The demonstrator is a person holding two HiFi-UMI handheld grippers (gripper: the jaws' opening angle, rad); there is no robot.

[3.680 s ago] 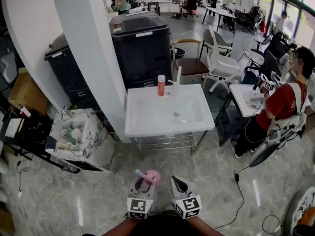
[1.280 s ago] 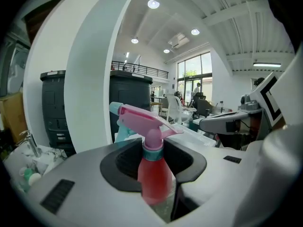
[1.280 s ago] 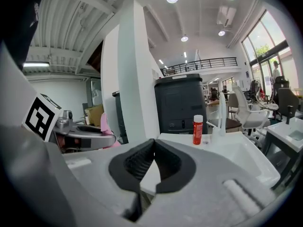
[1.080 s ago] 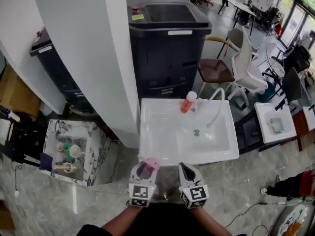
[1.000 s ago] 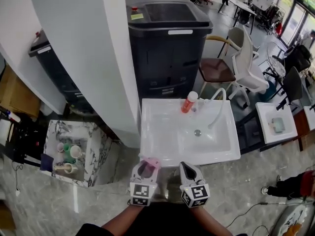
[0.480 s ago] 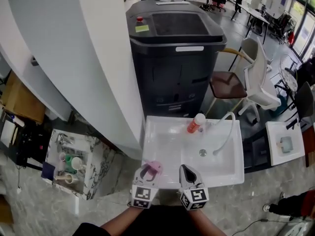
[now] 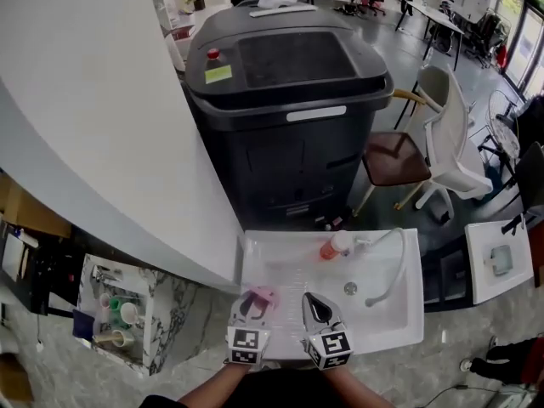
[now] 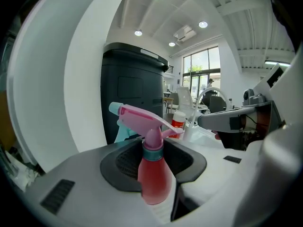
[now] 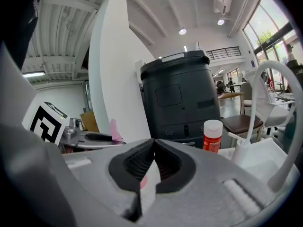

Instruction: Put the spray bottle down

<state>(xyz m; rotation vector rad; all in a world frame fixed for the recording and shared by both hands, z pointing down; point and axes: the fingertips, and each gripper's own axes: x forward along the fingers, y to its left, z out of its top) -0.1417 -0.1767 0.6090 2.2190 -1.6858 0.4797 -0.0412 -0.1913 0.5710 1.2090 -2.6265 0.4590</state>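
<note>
Head view, bottom centre: left gripper point(image 7: 252, 303) clamps the spray bottle point(image 7: 263, 295) upright over the sink point(image 7: 387, 345) rim, likely to stand it there; right gripper point(image 7: 314, 303) closed, empty.

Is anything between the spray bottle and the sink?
Nothing visible. The spray bottle, held in the left gripper, is over the sink at its bare near edge; the orange bottle and faucet stand farther back.

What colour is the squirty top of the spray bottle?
Pink spray bottle top, pale blue nozzle; clearest in left gripper view.
</note>
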